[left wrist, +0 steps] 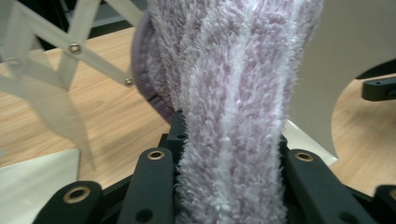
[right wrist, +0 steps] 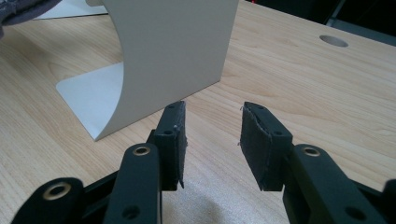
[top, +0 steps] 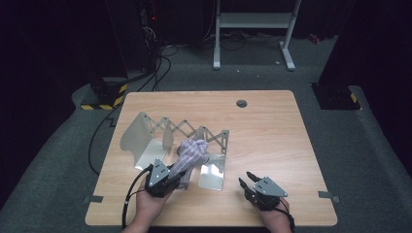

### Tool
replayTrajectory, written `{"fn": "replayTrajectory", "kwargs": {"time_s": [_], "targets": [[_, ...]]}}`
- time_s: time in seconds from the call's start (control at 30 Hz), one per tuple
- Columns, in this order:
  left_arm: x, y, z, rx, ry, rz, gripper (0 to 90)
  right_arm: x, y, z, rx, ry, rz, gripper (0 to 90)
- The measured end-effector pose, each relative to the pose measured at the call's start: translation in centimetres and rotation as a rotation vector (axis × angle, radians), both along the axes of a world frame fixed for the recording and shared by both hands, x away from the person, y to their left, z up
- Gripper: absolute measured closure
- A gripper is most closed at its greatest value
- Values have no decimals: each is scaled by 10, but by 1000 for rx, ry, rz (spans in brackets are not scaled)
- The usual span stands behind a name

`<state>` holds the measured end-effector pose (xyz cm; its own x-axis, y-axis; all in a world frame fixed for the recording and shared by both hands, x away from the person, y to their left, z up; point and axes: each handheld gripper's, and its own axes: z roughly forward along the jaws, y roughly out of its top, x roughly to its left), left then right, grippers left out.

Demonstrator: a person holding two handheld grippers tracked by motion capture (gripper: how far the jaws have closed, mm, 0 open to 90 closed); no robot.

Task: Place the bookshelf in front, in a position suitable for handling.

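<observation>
Sock (top: 191, 156), one only, fluffy with lilac and white stripes, is pinched in my left tool (top: 171, 180), whose jaws press its lower end from both sides. It rises over the one white folding rack (top: 145, 133) with an accordion back, on the table (top: 272, 131). My right tool (top: 246, 183) rests half open, holding nothing, near the rack's end panel.

Pale wooden worktop (top: 272, 131) with a round hole (top: 241, 103) near the far edge; bears an expanding rack (top: 165, 138), standing left of centre.
</observation>
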<state>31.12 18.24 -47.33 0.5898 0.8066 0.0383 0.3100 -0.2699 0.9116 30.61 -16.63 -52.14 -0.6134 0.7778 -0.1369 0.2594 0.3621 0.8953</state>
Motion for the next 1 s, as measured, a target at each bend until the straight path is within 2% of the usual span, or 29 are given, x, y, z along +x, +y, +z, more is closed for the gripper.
{"fn": "replayTrajectory", "kwargs": {"time_s": [0.37,0.47,0.6,0.8,0.9,1.0], "targets": [[9,14,0,-2,-2,57,665,0,0,0,0,1,0,606],[8,14,0,-12,5,46,665,0,0,0,0,3,-1,607],[-1,-2,-1,-10,16,-22,665,1,0,0,-1,3,-1,606],[-10,-41,-8,32,32,-136,664,0,1,0,-8,-1,4,606],[-5,-56,-18,71,62,-162,665,0,2,0,-8,-2,5,607],[4,-61,-30,106,107,-159,665,0,1,0,-4,0,5,606]]}}
